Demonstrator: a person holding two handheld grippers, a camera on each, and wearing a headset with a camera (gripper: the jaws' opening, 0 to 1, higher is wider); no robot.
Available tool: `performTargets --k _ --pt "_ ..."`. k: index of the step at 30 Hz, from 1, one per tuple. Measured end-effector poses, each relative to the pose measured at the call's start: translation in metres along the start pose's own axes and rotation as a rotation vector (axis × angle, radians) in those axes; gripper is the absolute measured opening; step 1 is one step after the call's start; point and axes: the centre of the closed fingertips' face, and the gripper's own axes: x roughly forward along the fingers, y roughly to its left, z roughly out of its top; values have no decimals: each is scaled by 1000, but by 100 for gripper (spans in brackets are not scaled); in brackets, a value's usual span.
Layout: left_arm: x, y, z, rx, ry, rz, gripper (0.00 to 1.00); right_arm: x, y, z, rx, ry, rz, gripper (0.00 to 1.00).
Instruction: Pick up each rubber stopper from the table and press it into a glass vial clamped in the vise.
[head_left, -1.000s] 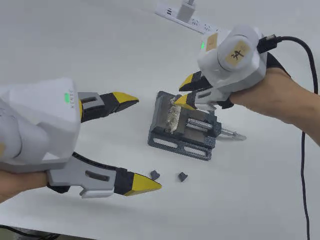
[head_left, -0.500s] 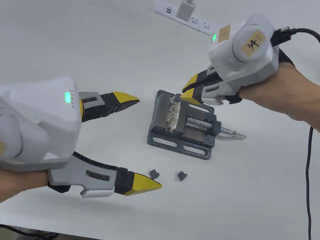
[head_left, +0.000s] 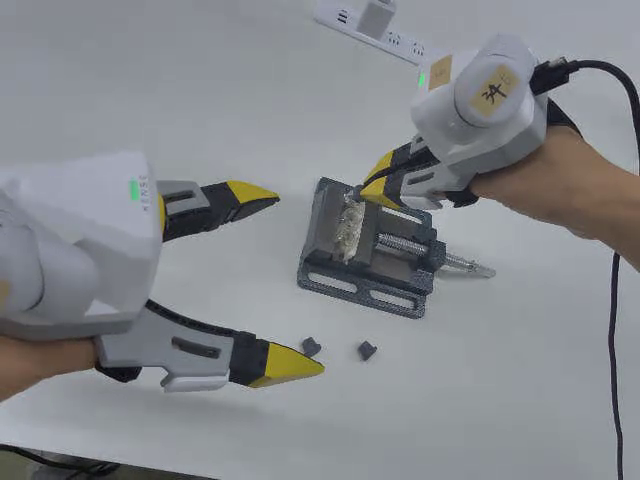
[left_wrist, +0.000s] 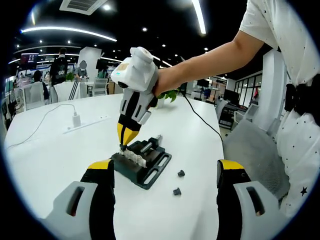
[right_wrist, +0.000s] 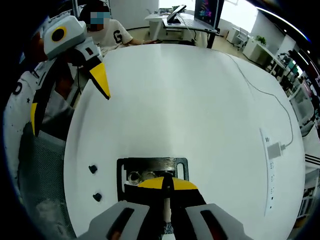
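A dark metal vise (head_left: 365, 262) sits mid-table with clear glass vials (head_left: 345, 228) clamped in its jaws. My right gripper (head_left: 364, 193) hovers over the vials, tips just above them, jaws shut; no stopper shows between them. In the right gripper view my right gripper (right_wrist: 165, 183) points down at the vise (right_wrist: 150, 164) and the vial mouths (right_wrist: 134, 176). Two small dark rubber stoppers (head_left: 311, 346) (head_left: 367, 350) lie on the table in front of the vise. My left gripper (head_left: 278, 282) stands wide open to the left of the vise, one tip beside the nearer stopper.
A white power strip (head_left: 375, 25) with a plugged-in adapter lies at the table's far edge. A black cable (head_left: 612, 300) trails down from the right hand. The vise's screw handle (head_left: 465, 266) sticks out to the right. The white tabletop (head_left: 200, 100) stretches left and back.
My right gripper's tips, apart a second ago, have come together, and it has risen a little over the vials. The left gripper, the vise and the stoppers have stayed put.
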Motion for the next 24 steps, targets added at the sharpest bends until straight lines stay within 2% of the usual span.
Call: performTargets --k 13,17,24 --pt "2 1 2 -4 -8 -1 83 1 -1 -1 2 25 22 0" --pt "2 2 3 -6 -10 0 83 1 -1 -2 -25 34 14 0" --pt "2 3 3 -7 -13 2 83 2 -3 -2 -31 55 25 0"
